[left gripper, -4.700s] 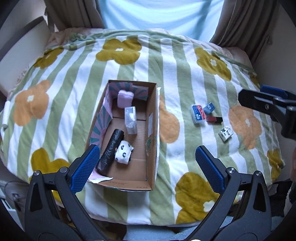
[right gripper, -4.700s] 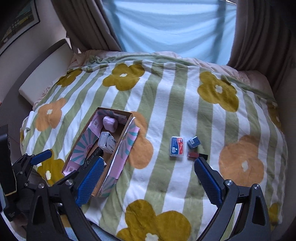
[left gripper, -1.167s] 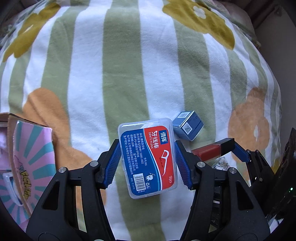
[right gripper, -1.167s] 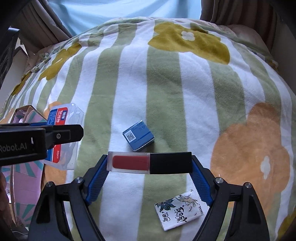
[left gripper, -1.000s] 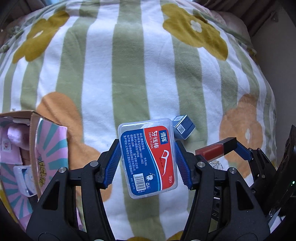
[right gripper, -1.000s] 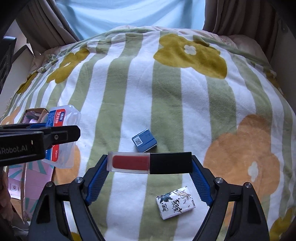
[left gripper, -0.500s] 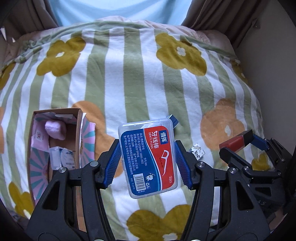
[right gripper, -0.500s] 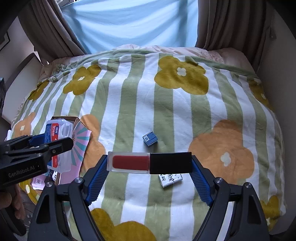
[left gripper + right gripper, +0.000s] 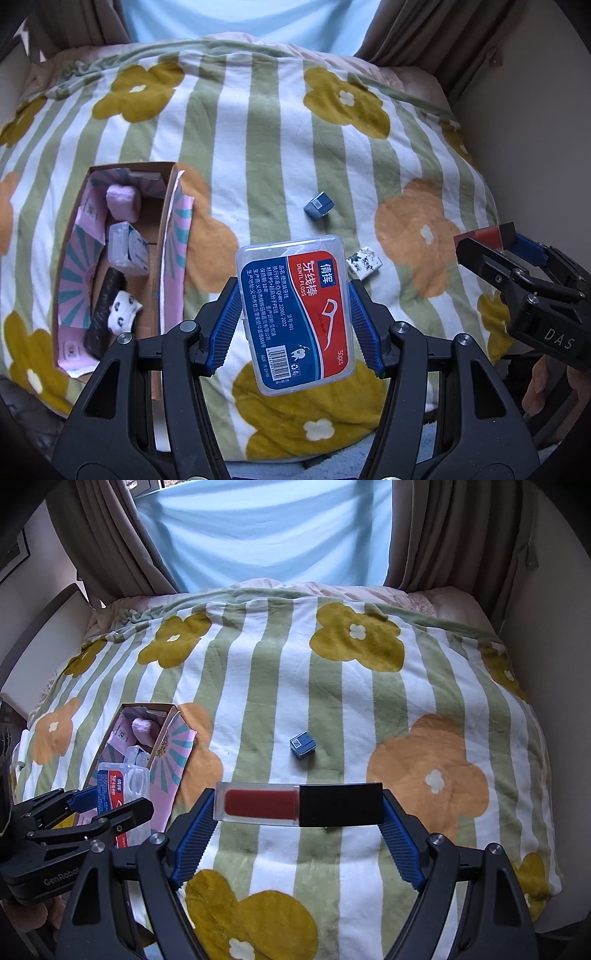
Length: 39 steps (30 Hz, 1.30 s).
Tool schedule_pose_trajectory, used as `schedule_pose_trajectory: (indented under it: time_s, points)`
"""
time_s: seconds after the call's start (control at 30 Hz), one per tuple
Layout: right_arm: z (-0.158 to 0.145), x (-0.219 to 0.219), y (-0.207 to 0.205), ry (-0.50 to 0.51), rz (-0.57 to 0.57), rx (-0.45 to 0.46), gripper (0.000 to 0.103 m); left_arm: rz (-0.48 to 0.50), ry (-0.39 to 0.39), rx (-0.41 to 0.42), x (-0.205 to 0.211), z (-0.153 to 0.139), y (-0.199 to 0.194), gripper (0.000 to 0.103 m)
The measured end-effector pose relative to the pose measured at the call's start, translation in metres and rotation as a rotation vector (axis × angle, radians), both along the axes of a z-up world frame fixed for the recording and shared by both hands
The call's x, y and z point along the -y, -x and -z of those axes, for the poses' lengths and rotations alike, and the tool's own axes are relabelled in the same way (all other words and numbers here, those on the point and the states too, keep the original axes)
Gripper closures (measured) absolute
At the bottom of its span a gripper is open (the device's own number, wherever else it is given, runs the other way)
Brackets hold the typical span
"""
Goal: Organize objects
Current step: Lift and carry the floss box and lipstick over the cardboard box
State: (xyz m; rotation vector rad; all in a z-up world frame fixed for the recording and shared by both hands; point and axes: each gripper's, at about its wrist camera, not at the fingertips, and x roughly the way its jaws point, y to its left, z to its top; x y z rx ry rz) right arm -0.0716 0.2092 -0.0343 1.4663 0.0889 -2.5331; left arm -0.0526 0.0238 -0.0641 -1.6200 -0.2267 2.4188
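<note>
Left gripper (image 9: 293, 325) pinches the floss box (image 9: 294, 315) by its long sides, high over the blanket (image 9: 258, 155); the label reads "DENTL FLOSS", "50pcs". Right gripper (image 9: 297, 825) clamps the lipstick (image 9: 299, 804) end to end, level, above the stripes. Left of both, the carton (image 9: 168, 258) lies open, holding 4 items. The blue cube (image 9: 303, 744) and a printed sachet (image 9: 364, 263) lie on the blanket. "GenRobot" shows on the left tool, "DAS" on the right.
</note>
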Motion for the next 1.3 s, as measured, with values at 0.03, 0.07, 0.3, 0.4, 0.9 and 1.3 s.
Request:
schedule_pose_trajectory:
  time_s: [0.03, 0.07, 0.3, 0.4, 0.9, 1.3]
  points:
    - [-0.001, 0.002, -0.002, 0.002, -0.002, -0.002, 0.022, -0.001, 0.000, -0.004, 0.000, -0.001, -0.002, 0.049]
    - [-0.002, 0.004, -0.003, 0.005, -0.007, -0.005, 0.022, -0.002, 0.004, -0.012, 0.001, -0.003, -0.004, 0.049]
    - [-0.007, 0.030, -0.006, 0.025, -0.063, -0.015, 0.022, -0.032, 0.016, -0.036, 0.019, -0.015, -0.016, 0.049]
    - [-0.007, 0.047, -0.006, 0.034, -0.099, -0.014, 0.022, -0.058, 0.025, -0.042, 0.032, -0.018, -0.020, 0.049]
    - [0.009, 0.165, 0.009, 0.051, -0.316, 0.028, 0.022, -0.237, 0.039, 0.000, 0.128, -0.005, -0.038, 0.049]
    - [0.054, 0.271, 0.037, 0.004, -0.458, 0.076, 0.022, -0.340, 0.039, 0.103, 0.203, 0.049, -0.046, 0.049]
